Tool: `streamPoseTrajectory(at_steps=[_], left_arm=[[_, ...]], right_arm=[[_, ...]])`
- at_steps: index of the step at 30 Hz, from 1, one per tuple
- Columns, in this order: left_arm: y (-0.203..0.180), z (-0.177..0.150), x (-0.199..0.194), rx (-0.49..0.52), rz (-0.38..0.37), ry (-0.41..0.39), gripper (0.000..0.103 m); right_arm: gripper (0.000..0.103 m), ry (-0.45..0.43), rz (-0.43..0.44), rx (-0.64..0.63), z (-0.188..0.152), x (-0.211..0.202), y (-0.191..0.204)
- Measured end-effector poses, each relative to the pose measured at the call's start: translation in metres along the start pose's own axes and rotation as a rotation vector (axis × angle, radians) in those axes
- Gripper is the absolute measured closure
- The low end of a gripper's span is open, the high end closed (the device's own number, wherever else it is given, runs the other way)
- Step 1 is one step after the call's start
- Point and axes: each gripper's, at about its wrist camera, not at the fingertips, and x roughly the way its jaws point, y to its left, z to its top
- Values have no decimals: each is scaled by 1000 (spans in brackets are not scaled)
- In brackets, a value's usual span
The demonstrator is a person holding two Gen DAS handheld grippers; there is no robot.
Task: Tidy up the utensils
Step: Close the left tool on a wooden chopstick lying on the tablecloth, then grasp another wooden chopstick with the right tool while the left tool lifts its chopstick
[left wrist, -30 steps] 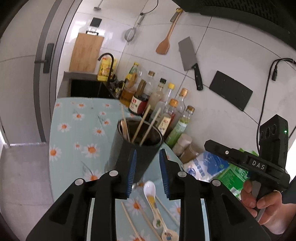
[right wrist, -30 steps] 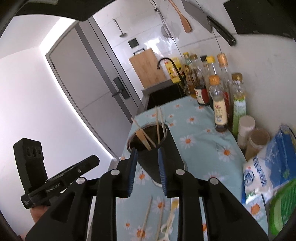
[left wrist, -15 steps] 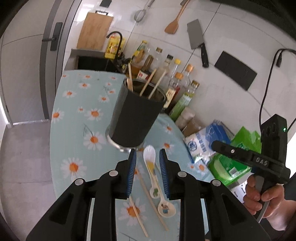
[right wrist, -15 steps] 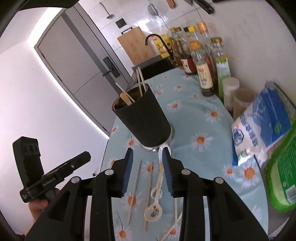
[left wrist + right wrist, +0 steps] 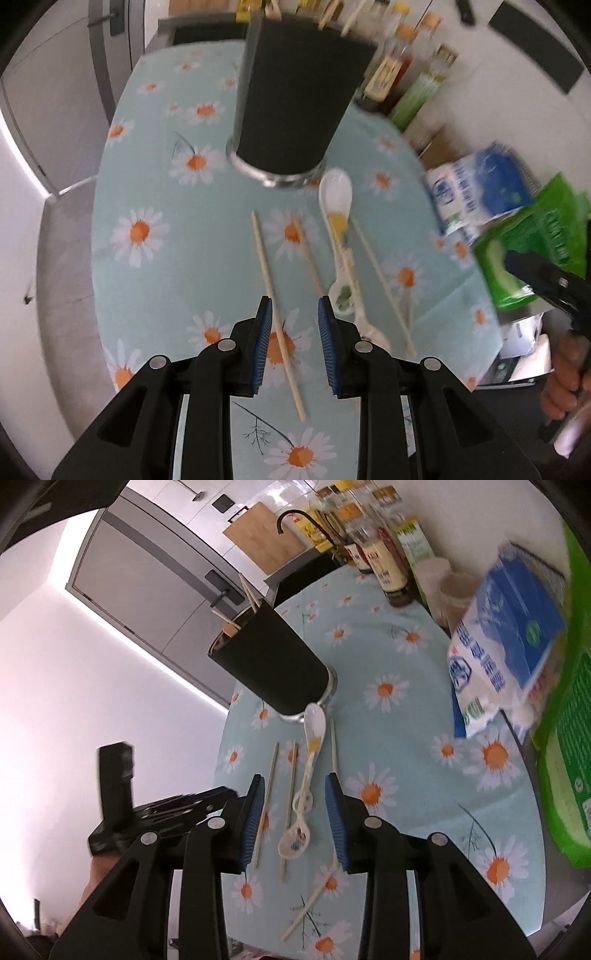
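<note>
A black utensil cup [image 5: 295,99] holding chopsticks stands on the daisy tablecloth [image 5: 155,192]; it also shows in the right wrist view [image 5: 269,668]. In front of it lie several loose chopsticks [image 5: 275,306] and ceramic spoons [image 5: 338,218]. My left gripper [image 5: 294,343] is open and empty above a chopstick. My right gripper [image 5: 295,819] is open and empty above the spoons [image 5: 308,771] and chopsticks [image 5: 291,794].
Sauce bottles [image 5: 388,565] and jars line the wall behind the cup. A blue-white bag [image 5: 476,188] and a green package [image 5: 535,240] lie at the table's right edge. A sink and cutting board [image 5: 266,542] are at the far end.
Both grippers have tilted down and drawn back from the cup toward the loose utensils. Both jaws have opened a little wider.
</note>
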Motion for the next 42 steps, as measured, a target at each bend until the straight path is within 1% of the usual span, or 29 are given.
streamPoseTrajectory(at_steps=[1,2,4,6,8,10,11,12,13,18,20,22,23,25,28,29,31,34,36,39,42], left_arm=[[-1,0,5,-7,17,21,79],[-1,1,9,-9,46,38,79],[-2,4,19,-20,71,77,79],[-2,6,30,-29,109,121,79],[-2,8,41,-54,105,161,79],[-1,10,51,-68,127,194,79],[1,11,56,-84,119,213,79],[1,12,58,-89,119,214,78],[0,15,60,-79,144,224,79],[-8,26,67,-68,192,292,79],[-11,30,70,-74,213,320,79],[-14,32,72,-87,228,331,80],[-15,33,73,-94,236,335,82],[-17,37,74,-104,255,344,86],[-17,44,77,-133,266,357,95],[-14,46,78,-137,264,359,97],[-10,47,77,-139,262,361,99],[1,47,75,-148,247,358,99],[6,46,75,-151,235,351,99],[13,38,72,-159,195,332,99],[20,28,69,-169,148,306,99]], right_arm=[[64,5,10,4,-4,-1,-4],[63,16,19,11,-8,-2,-9],[63,43,52,31,-16,-1,-18],[63,55,66,41,-22,-1,-26],[63,70,90,73,-29,-2,-37],[63,82,122,107,-34,-5,-45],[63,46,153,138,-37,-7,-48],[63,53,170,146,-40,-9,-52],[63,61,180,151,-41,-9,-54],[63,81,206,156,-46,-14,-63],[63,81,215,163,-47,-18,-67],[63,78,233,183,-48,-20,-72],[60,80,256,204,-48,-21,-75],[60,92,293,228,-49,-18,-77],[60,110,303,218,-52,-13,-74],[60,119,311,222,-53,-10,-73],[60,136,318,227,-55,-5,-71],[60,156,315,239,-57,4,-68],[60,175,302,248,-58,9,-64],[60,198,279,247,-58,16,-59],[60,207,231,224,-54,22,-51]])
